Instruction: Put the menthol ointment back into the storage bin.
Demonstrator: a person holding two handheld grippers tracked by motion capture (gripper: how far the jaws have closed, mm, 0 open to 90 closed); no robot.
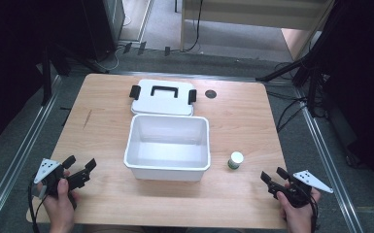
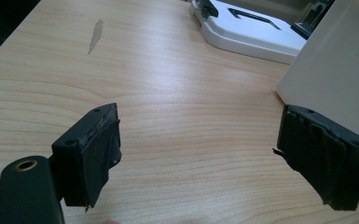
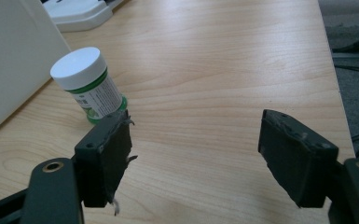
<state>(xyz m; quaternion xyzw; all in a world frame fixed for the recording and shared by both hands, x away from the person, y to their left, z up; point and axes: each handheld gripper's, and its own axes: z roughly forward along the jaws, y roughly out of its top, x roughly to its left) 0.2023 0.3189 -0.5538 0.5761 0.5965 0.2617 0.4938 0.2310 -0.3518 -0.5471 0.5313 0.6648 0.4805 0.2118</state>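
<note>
The small white-capped bottle [image 1: 235,160] is standing upright on the table [image 1: 102,131], just beside the right wall of the open white box [image 1: 167,145] and toward the table's right edge, with bare wood between it and the near edge. The right gripper [image 1: 272,177] is sitting near the table's near right corner, well short of the bottle, and it is the closer of the two by far; the left gripper [image 1: 80,170] is waiting near the near left corner, with the box standing between it and the bottle. In the right gripper view the bottle [image 3: 87,84] is lying ahead and off to the left of the right gripper [image 3: 196,154], past the left jaw and not between the two, its long axis standing up from the wood. Both pairs of jaws are spread wide and holding nothing; the left gripper [image 2: 198,154] is facing bare table with the box wall [image 2: 335,70] at its right. The lid [image 1: 162,97], with its black handle and clips, is lying flat behind the box toward the far edge. The coming reach is likely calling for the right hand to swing left and forward until the bottle is sitting between the jaws.
</note>
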